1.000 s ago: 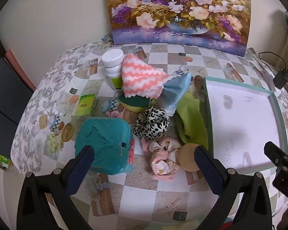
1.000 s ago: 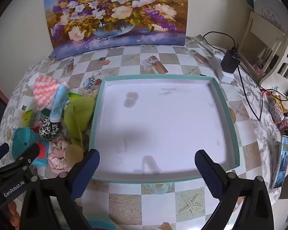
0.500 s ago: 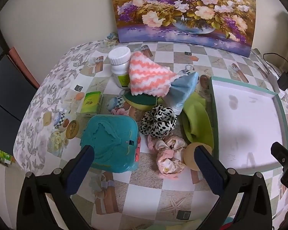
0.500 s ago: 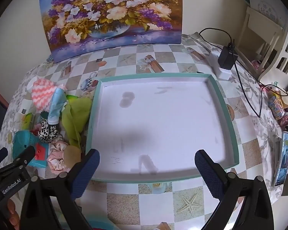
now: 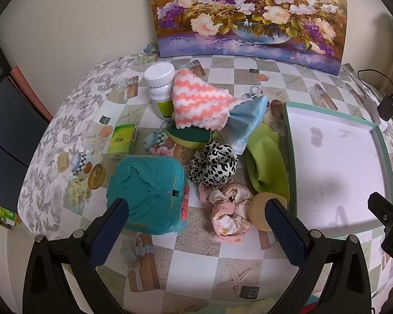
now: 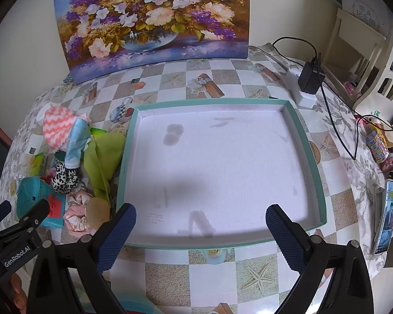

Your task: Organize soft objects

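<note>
I see a desk (image 5: 196, 248) covered in a checked cloth printed with starfish and cups, with a large shallow tray (image 6: 305, 141), teal-rimmed and white inside, as my landmark. My left claw (image 5: 196, 225) hangs above the desk just left of the tray, its two blue-padded fingers (image 5: 110, 230) spread wide and holding nothing. My right claw (image 6: 200, 231) hovers over the tray's near edge, likewise spread wide and empty. The soft things lie in a heap against the tray's left side. Nearest the tray is a lime green cloth (image 5: 267, 164), touching its rim. Beside that cloth sits a leopard-print scrunchie (image 5: 212, 166), and in front of it a pink flowered scrunchie (image 5: 228, 214) with a round tan sponge puff (image 5: 260, 212) touching it, close to the tray's near left corner. Further back in the heap, a pink-and-white zigzag cloth (image 5: 199, 102) is draped over a light blue cloth (image 5: 246, 123), with a green and yellow sponge (image 5: 188, 136) underneath. Left of the heap, farther from the tray, are a teal plastic box (image 5: 146, 191), a small green carton (image 5: 121, 138) and a white bottle (image 5: 161, 89). A flower painting (image 6: 154, 18) leans against the wall behind the tray. To the tray's right lie a charger (image 6: 310, 77) with its cable and a phone (image 6: 386, 214).
</note>
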